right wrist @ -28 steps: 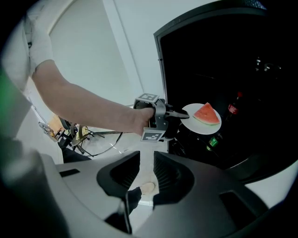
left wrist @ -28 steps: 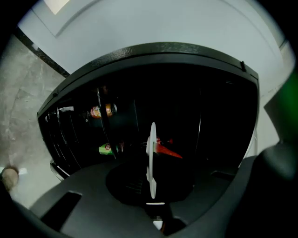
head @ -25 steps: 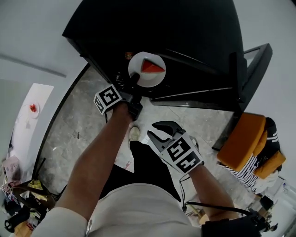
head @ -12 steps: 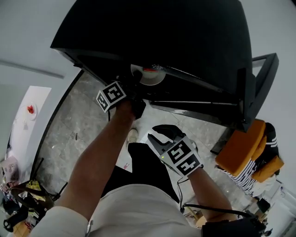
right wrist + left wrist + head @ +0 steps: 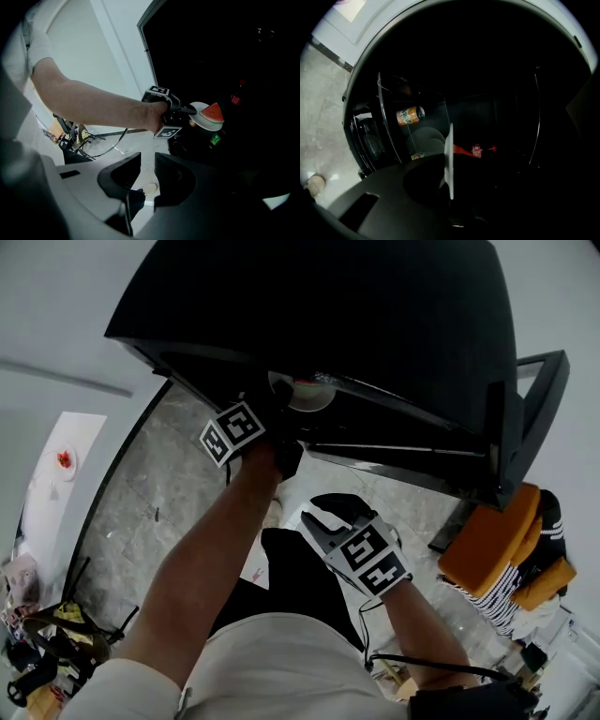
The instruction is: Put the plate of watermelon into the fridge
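The white plate (image 5: 307, 396) with the red watermelon wedge (image 5: 213, 113) is inside the dark fridge (image 5: 375, 324), mostly hidden under its top edge in the head view. My left gripper (image 5: 278, 409) reaches into the fridge and holds the plate (image 5: 449, 159) by its near rim. Its jaws are opening, with the rim still between them. The right gripper view shows the left gripper (image 5: 187, 110) at the plate (image 5: 206, 121) from the side. My right gripper (image 5: 323, 510) hangs low in front of the body, open with nothing in it (image 5: 147, 164).
An orange drink can (image 5: 410, 115) lies on a glass shelf (image 5: 393, 136) inside, left of the plate. The fridge door (image 5: 525, 418) stands open at the right. An orange chair with striped cloth (image 5: 492, 531) is beyond it. A white table (image 5: 61, 474) is at far left.
The left gripper has pushed the plate deeper into the fridge; the plate, fully visible a second ago, now shows only as a sliver under the fridge top. The right gripper has held still.
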